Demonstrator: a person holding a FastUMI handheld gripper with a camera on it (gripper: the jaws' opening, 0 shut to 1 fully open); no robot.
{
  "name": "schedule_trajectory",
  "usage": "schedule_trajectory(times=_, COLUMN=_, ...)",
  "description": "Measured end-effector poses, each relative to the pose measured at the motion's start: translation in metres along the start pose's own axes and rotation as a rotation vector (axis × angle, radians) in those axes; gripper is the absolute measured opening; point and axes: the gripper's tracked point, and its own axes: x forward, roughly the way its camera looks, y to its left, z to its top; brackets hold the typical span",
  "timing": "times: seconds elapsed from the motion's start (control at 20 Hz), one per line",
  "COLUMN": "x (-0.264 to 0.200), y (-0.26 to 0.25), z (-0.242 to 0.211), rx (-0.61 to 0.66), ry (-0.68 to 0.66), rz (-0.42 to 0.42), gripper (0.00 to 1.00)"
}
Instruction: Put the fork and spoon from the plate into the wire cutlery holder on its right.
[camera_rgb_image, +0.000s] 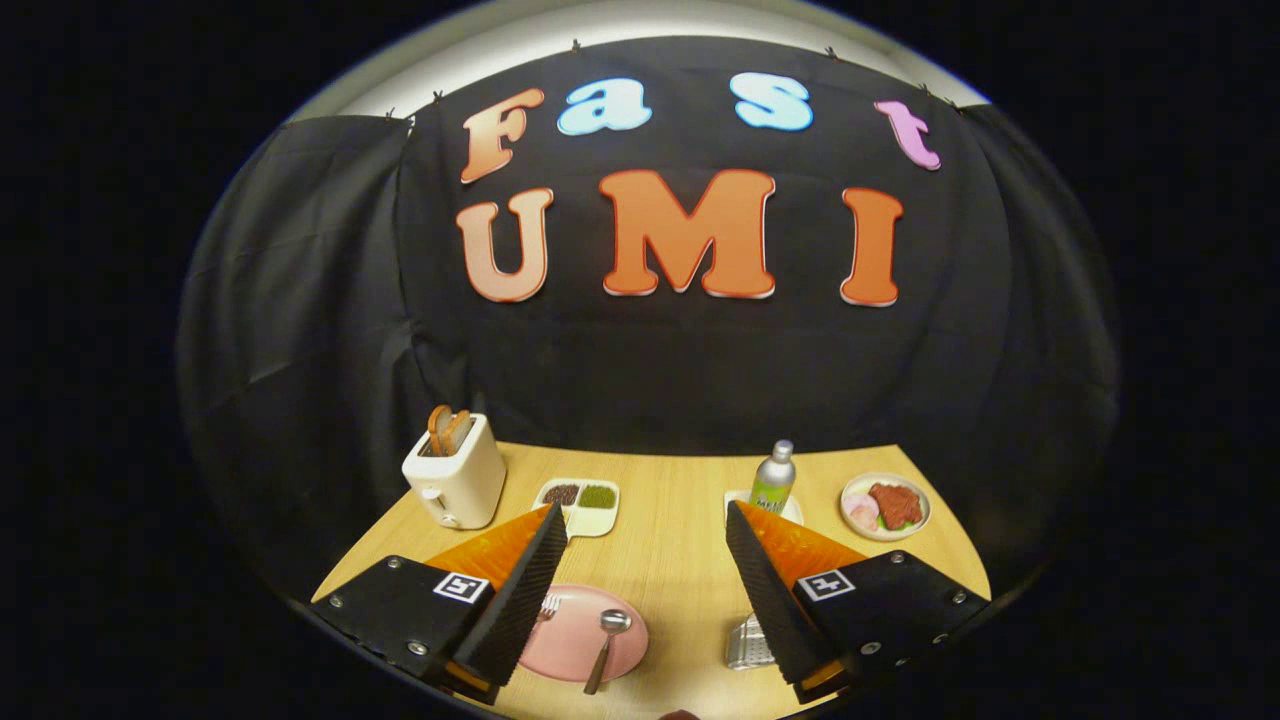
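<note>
Gripper: the gripper (647, 525) is held above the near part of the desk (670, 560), its fingers spread wide apart with nothing clasped between them
Plate: a pink plate (578, 640) is seen at the near edge of the desk, partly covered by the left finger
Spoon: a metal spoon (606, 640) is laid on the plate, bowl away from the near edge, handle running over the plate's near rim; it is seen between the two fingers
Fork: only the tines of the fork (547, 605) are seen on the plate's left part, just beside the left finger; the rest is hidden
Wire cutlery holder: the wire cutlery holder (745, 645) is placed right of the plate near the near edge, half hidden by the right finger
Toaster: a cream toaster (455, 480) with bread in its slots is set at the far left corner
Sauce dish: a two-part dish (578, 503) is found toward the far edge, beyond the left finger
Bottle: a bottle (772, 478) is stood near the far edge, beyond the right finger
Food plate: a plate of food (886, 506) is placed at the far right corner
</note>
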Motion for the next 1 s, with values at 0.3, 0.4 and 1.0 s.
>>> schedule_trajectory(times=0.3, x=0.03, y=0.018, z=-0.087, rx=-0.011, ry=0.242, rz=0.005, gripper=0.95)
schedule_trajectory(times=0.4, x=0.036, y=0.028, z=-0.12, rx=-0.015, ry=0.33, rz=0.008, gripper=0.94)
schedule_trajectory(times=1.0, x=0.059, y=0.042, z=-0.253, rx=-0.099, ry=0.717, rz=-0.025, gripper=0.76)
